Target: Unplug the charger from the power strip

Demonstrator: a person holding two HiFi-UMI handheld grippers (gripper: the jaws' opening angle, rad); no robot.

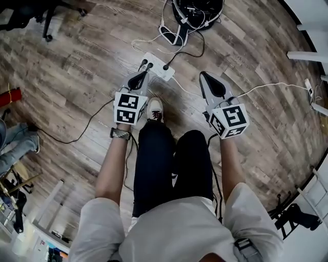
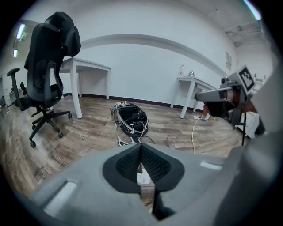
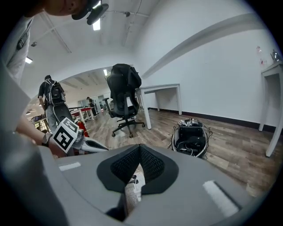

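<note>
Wood-plank floor (image 1: 77, 66) carrying a white power strip (image 1: 158, 67), just ahead of a white shoe (image 1: 155, 109) and well away from any wall. Plugged into it: one black plug (image 1: 145, 65) at the left end, a second plug (image 1: 165, 67) near the middle; no telling the charger apart from the other.

Approach step by the look of it, nothing gripped yet. Poised just short of the left-end plug: the left gripper (image 1: 138, 80), fingers pressed together on nothing. Off to the strip's right and apart from it: the right gripper (image 1: 211, 83), fingers likewise shut tip to tip and empty.

Next, probably: spread one pair of fingers, settle them round the plug's body, pinch, then pull straight out along the pins, perhaps pinning the strip down with the other gripper to stop it lifting.

Farther along the floor, a round black bag (image 1: 197, 10), open, stuffed with coiled white and black cables and some dark gear; white cable (image 1: 141, 43) looping between bag and strip.
</note>
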